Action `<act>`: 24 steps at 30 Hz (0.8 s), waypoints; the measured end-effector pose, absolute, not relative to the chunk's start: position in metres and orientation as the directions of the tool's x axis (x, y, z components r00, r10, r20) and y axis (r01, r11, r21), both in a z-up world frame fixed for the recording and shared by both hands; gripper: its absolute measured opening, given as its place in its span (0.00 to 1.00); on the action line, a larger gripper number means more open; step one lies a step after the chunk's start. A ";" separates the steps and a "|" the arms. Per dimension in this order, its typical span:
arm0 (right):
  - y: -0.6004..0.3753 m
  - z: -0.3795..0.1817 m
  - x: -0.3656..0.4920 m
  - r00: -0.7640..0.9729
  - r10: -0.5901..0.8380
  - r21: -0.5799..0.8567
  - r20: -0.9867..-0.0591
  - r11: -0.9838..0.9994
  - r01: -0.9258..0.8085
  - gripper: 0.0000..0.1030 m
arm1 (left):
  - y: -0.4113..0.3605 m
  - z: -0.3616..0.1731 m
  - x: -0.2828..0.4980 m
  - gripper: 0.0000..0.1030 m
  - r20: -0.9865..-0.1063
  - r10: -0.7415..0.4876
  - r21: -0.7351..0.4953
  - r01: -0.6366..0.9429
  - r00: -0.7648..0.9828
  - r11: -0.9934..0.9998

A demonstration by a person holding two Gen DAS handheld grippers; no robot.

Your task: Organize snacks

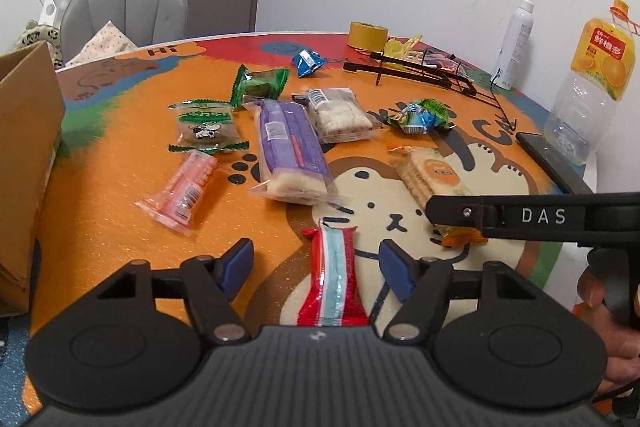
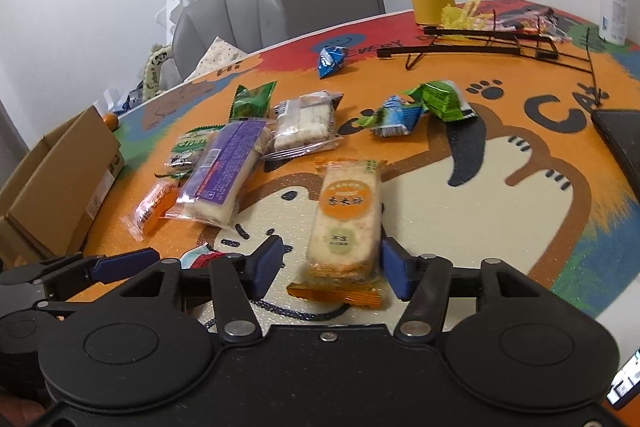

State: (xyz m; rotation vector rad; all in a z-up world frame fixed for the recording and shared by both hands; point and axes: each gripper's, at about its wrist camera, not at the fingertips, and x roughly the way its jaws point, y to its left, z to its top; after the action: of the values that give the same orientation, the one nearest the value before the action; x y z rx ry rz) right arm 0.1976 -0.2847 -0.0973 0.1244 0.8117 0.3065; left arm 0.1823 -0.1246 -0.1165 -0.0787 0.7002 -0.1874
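Blue rubber pads tip both black two-finger grippers. The left gripper (image 1: 316, 261) is spread wide around a red, white and teal striped snack packet (image 1: 334, 279) lying flat on the orange cartoon-cat table mat (image 1: 120, 227), touching neither pad; its long axis runs straight away from the camera. The right gripper (image 2: 330, 269) is equally wide, straddling an orange-labelled clear cracker pack (image 2: 346, 223) lying lengthwise, its near crimped end between the pads.

1. "DAS" in white letters on the right tool (image 1: 543, 215) arm, at 3 o'clock in the left wrist view.
2. "HI" on the bench mat (image 1: 120, 227), at 11 o'clock.
3. "CAT" on the mat, at 2 o'clock in the right wrist view.
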 end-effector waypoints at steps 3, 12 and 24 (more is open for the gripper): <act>-0.278 -0.099 0.198 0.655 0.300 0.190 -0.694 0.953 -0.235 0.56 | -0.125 -0.117 0.182 0.60 -0.632 -0.178 -0.103 0.146 0.754 0.984; -0.272 -0.097 0.199 0.630 0.346 0.234 -0.696 0.938 -0.257 0.32 | -0.113 -0.116 0.179 0.19 -0.628 -0.169 -0.106 0.131 0.760 0.986; -0.234 -0.085 0.199 0.620 0.465 0.311 -0.632 0.885 -0.347 0.32 | -0.079 -0.090 0.157 0.03 -0.583 -0.149 -0.137 0.085 0.798 0.987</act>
State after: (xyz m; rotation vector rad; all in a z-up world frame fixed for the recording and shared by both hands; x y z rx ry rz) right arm 0.1986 -0.2343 -0.0845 0.1643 0.7714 0.4690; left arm 0.1571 -0.0786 -0.0901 -0.1057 0.6342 -0.1257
